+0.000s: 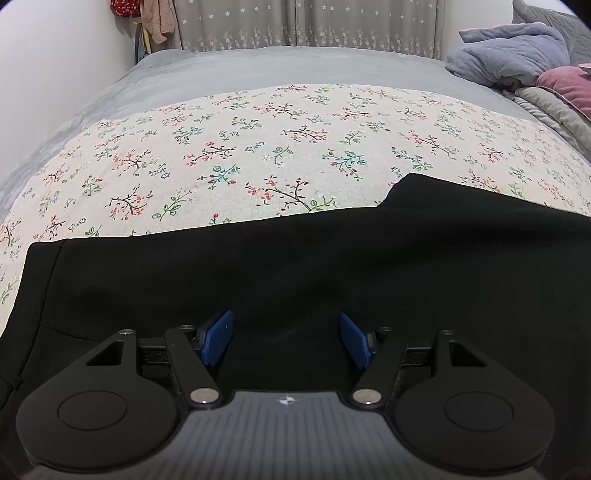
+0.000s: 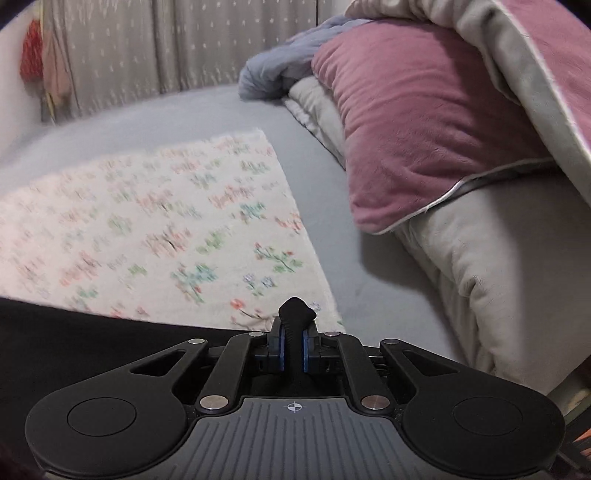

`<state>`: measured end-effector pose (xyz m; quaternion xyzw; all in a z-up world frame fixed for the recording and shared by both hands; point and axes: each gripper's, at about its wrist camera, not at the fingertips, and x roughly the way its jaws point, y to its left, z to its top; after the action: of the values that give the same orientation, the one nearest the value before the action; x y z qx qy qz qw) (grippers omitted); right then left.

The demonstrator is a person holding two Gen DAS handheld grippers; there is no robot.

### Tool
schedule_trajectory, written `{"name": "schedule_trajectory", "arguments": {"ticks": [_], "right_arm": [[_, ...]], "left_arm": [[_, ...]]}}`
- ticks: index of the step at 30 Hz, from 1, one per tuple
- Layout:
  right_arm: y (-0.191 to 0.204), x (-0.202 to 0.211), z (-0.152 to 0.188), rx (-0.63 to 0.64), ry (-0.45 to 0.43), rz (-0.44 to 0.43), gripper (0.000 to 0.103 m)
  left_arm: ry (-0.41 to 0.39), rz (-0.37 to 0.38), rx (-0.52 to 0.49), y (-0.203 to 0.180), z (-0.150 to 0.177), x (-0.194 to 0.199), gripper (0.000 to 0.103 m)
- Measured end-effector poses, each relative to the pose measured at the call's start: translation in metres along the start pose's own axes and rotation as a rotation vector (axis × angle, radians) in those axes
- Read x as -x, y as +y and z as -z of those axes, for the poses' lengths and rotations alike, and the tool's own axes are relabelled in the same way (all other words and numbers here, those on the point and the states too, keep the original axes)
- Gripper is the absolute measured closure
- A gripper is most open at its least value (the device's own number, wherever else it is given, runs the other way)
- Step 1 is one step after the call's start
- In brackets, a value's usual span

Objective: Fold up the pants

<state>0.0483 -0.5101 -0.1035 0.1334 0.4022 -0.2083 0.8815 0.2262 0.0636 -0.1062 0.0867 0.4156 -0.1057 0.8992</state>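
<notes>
Black pants [image 1: 295, 266] lie spread on a floral cloth [image 1: 258, 147] on the bed, filling the near half of the left wrist view. My left gripper [image 1: 286, 332] is open, its blue pads [image 1: 218, 336] apart just above the pants fabric, holding nothing. My right gripper [image 2: 293, 339] is shut on a bunched fold of the black pants [image 2: 295, 314] that sticks up between its blue pads. More of the pants [image 2: 74, 339] stretch away to the left in the right wrist view, which is blurred.
The floral cloth [image 2: 166, 221] lies on a grey bedsheet [image 2: 332, 236]. A pink pillow [image 2: 417, 122], beige bedding [image 2: 498, 277] and a blue-grey blanket [image 1: 509, 51] are piled at the right. Grey curtains [image 1: 306, 22] and a white wall [image 1: 55, 74] stand behind.
</notes>
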Motion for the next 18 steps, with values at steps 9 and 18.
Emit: {"name": "schedule_trajectory", "arguments": {"ticks": [9, 18], "right_arm": [[0.019, -0.026, 0.014, 0.090, 0.015, 0.066, 0.092], [0.015, -0.021, 0.013, 0.087, 0.007, 0.094, 0.086]], "left_arm": [[0.001, -0.001, -0.011, 0.001, 0.001, 0.001, 0.025], [0.001, -0.003, -0.010, 0.000, 0.000, 0.001, 0.025]]}}
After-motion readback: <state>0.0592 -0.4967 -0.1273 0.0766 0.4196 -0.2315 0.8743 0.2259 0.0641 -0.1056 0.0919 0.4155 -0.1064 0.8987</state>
